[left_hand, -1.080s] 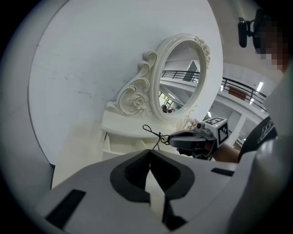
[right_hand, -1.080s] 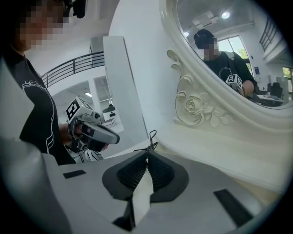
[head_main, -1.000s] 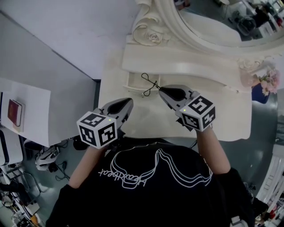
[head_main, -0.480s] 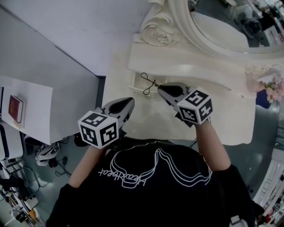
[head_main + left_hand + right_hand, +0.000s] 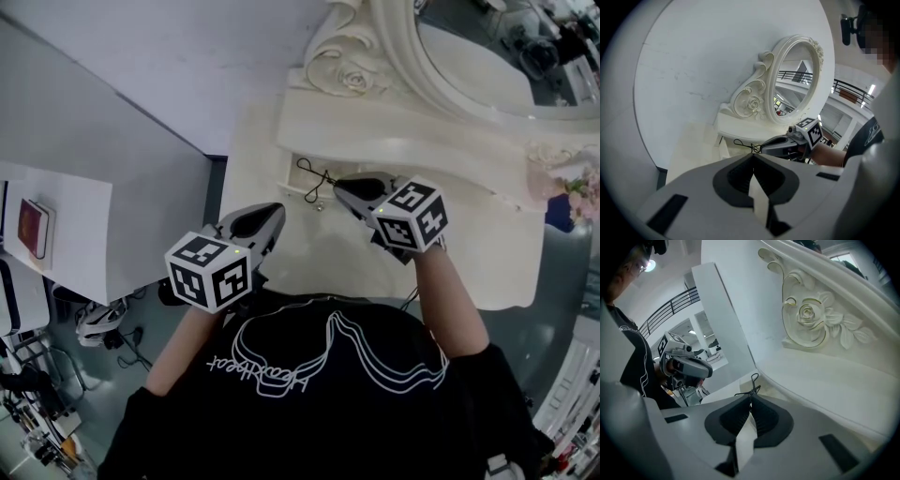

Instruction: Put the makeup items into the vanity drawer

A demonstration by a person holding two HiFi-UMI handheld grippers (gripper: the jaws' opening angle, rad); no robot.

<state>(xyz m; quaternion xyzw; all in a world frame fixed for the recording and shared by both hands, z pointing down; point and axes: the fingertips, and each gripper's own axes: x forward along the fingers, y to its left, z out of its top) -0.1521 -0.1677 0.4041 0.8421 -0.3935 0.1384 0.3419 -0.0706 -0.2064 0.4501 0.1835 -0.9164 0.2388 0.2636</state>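
The thin black wire thing (image 5: 312, 177) hangs just above the vanity tabletop (image 5: 309, 253), near its back left corner. It is too small for me to tell what kind of makeup tool it is. The right gripper (image 5: 337, 186) has its jaws clenched on one end of it, right at the tips, and only a little bit of wire is pinched. I think the step now is to carry it to what looks like the open drawer (image 5: 281, 175), just beside it at the left end of the raised shelf (image 5: 403, 150). To do this well, keep the squeeze tight, because thin wire can slip out. Go slowly, and lower it until it is inside the drawer before you let go. Watch that the far loop does not catch on the drawer's edge. The long way of the wire thing runs from the gripper tips toward the back left corner of the tabletop. Its small loop points at the carved rose (image 5: 354, 82) under the mirror (image 5: 469, 47). A short bit dangles down from near the pinched end. The left gripper (image 5: 276, 214) hovers over the front left edge of the tabletop. Its jaws are pressed together with nothing in them. It could stay out of the way, or hold the drawer steady if it wobbles.
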